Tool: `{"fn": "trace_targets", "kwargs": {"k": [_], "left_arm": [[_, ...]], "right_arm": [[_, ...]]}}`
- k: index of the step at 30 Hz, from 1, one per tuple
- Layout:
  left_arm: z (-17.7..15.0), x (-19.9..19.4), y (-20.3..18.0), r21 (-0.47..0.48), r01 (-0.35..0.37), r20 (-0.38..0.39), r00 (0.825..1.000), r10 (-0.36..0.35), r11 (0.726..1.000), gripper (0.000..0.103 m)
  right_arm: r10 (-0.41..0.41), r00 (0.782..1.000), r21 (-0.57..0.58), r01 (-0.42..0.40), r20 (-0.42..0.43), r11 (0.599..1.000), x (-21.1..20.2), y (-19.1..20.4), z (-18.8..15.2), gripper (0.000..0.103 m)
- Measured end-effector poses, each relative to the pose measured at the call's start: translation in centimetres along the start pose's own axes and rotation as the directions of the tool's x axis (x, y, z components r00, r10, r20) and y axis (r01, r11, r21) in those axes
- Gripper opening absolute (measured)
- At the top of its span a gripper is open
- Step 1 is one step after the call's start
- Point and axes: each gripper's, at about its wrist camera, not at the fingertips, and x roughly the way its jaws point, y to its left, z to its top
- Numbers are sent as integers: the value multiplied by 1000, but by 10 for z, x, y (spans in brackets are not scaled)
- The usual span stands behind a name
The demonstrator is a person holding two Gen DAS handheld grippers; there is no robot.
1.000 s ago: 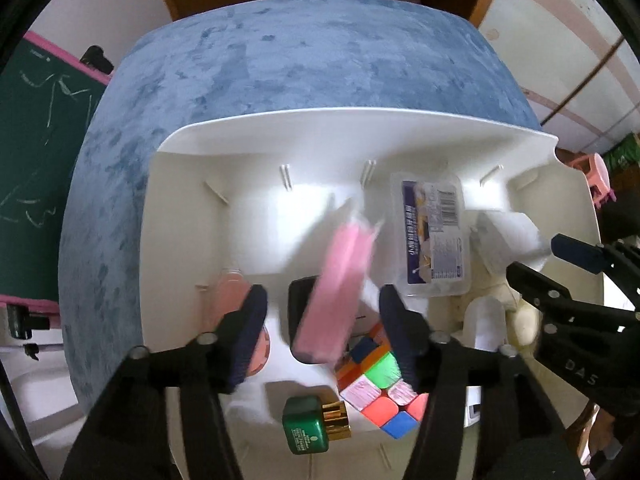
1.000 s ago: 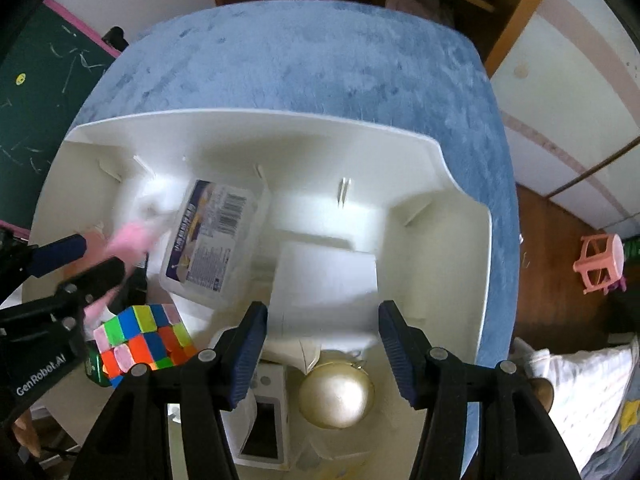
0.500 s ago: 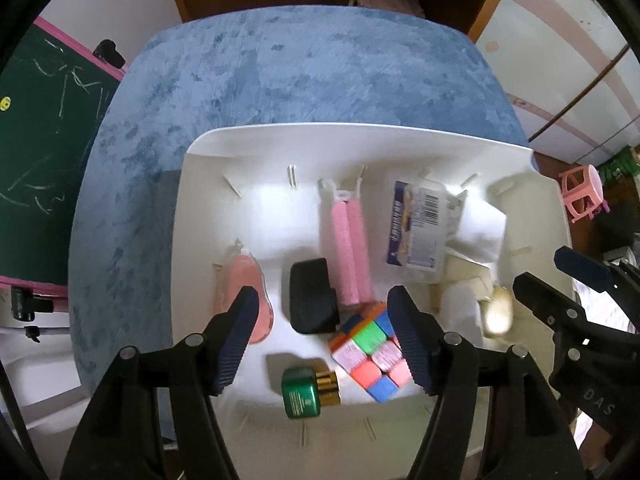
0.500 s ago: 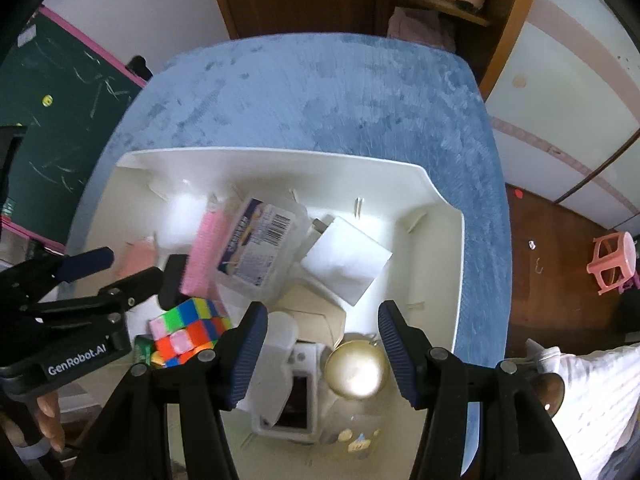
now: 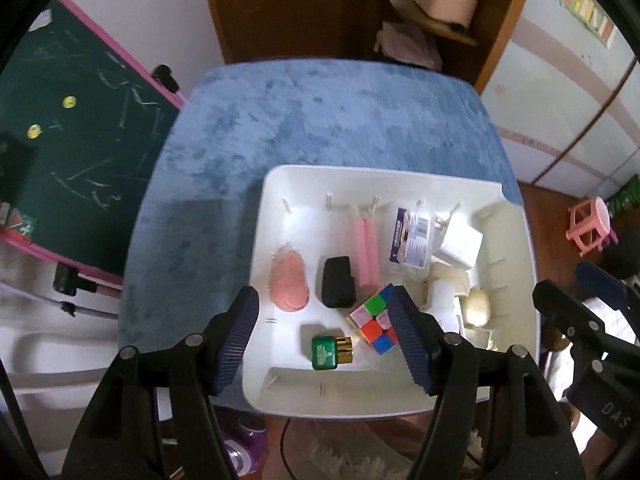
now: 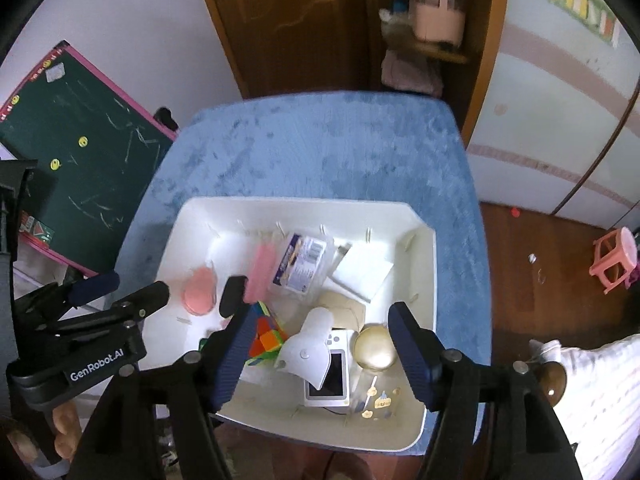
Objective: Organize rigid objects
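Both tools (image 5: 324, 336) (image 6: 320, 350) open, empty, above white bin (image 5: 262, 240) beside chalkboard (image 5: 60, 160).

White bin (image 5: 516, 248) right half crowded, left half roomier, blue tabletop (image 5: 320, 120) beyond bare

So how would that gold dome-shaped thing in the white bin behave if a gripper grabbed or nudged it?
The gold dome looks smooth and glossy, so pads may slip off its curve. Rounded, it could roll or rock if nudged. Its weight can't be judged here.
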Motion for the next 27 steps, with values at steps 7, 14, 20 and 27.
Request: {"fn": "trace_targets", "kwargs": {"k": [7,14,20,27], "left_arm": [[2,-33,7,-11,-6,56,998,6,1000,70],[11,-53,14,28,-4,119,993,0,1000,70],[20,-62,29,58,9,145,989,-17,998,70],[28,-63,44,87,8,156,988,-21,996,70]], "right_arm": [[14,998,37,-16,59,999,-35,5,7,73],[-9,994,63,2,111,998,-58,24,11,79],[-42,991,93,31,126,995,-66,42,16,79],[-76,989,131,59,124,990,-64,60,22,80]]}}
